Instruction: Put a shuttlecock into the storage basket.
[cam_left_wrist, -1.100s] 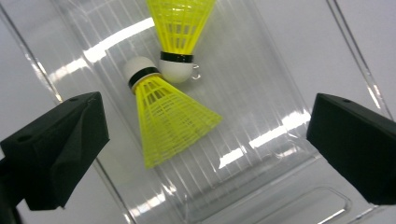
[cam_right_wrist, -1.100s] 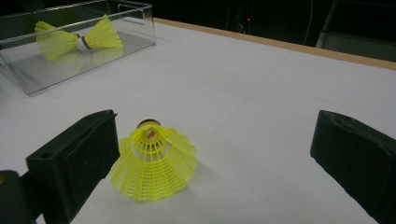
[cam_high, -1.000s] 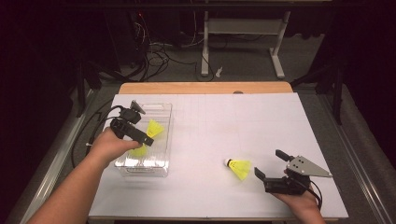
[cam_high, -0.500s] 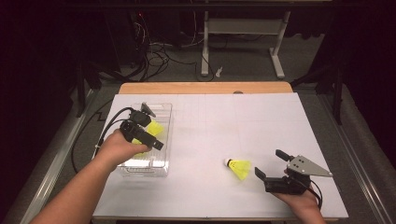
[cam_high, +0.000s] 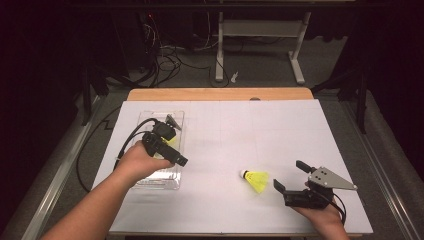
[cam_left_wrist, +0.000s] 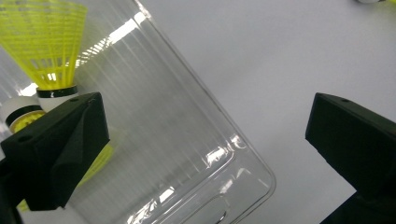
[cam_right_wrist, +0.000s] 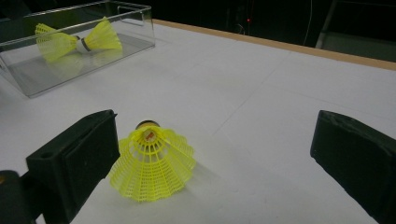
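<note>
shuttlecock (cam_right_wrist: 152, 163) lies between right gripper's (cam_right_wrist: 210, 154) jaws (spread).

Big white paper sheet (cam_high: 225, 130) over a light brown wooden table (cam_high: 220, 94). Behind, tangled black cables (cam_high: 170, 55) on grey floor, near white metal desk legs (cam_high: 218, 55).

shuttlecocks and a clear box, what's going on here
A person is putting yellow shuttlecocks into a clear plastic box on the white table. Two shuttlecocks lie inside it. The left gripper hovers open over the box, empty. The right gripper is open beside the loose shuttlecock, jaws on either side of it, not yet gripping.
</note>
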